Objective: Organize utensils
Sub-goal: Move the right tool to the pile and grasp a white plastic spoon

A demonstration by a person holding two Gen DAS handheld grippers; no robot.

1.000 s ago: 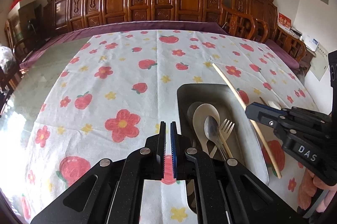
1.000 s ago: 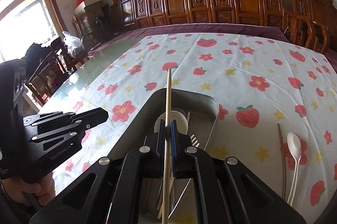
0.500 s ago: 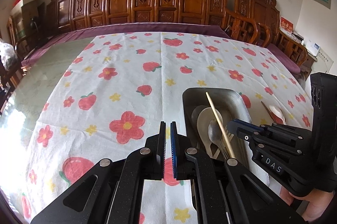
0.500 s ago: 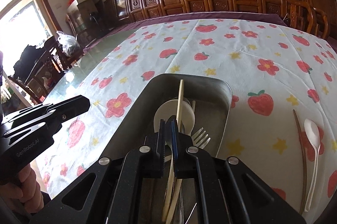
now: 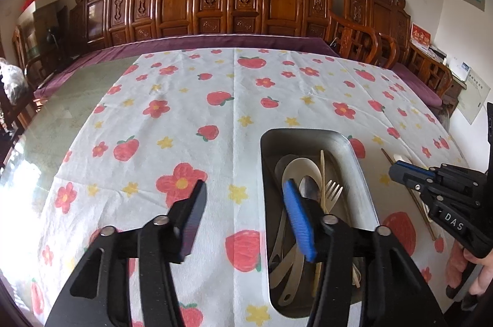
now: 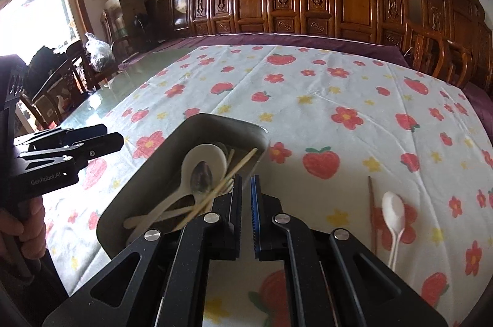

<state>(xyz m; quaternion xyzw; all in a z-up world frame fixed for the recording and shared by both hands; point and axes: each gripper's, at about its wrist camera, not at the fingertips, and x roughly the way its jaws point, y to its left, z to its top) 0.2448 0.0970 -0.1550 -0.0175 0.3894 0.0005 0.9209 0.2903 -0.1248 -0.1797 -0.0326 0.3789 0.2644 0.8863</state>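
Resting in the metal tray [image 6: 144, 188], a chopstick [image 6: 237, 168] leans diagonally.

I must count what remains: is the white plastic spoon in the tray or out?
Out. The white plastic spoon lies on the tablecloth, right of the metal tray.

Left gripper [image 5: 243, 203] jaws apart, right gripper [image 6: 245, 191] closed.
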